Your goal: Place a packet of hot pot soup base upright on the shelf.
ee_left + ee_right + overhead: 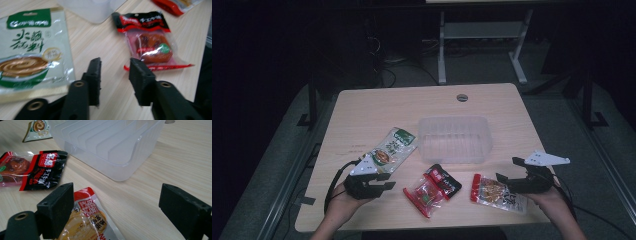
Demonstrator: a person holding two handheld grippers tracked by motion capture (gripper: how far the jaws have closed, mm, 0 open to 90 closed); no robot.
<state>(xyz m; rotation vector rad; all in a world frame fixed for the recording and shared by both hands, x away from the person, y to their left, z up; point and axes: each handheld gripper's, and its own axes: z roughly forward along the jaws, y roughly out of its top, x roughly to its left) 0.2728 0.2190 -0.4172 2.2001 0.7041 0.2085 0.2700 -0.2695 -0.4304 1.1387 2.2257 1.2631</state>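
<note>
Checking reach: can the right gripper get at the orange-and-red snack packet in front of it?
Probably yes: the right gripper has open jaws, and the snack packet lies flat just below them, unobstructed.

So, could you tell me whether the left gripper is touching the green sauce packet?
Apart. In the left gripper view, the left gripper is open over bare table, beside the green sauce packet.

Glossy plastic snack packets (432, 189) — crinkled film — lie on a matt wood-grain worktop (362, 110) (translucent ribbed plastic box (455, 139) too).
</note>
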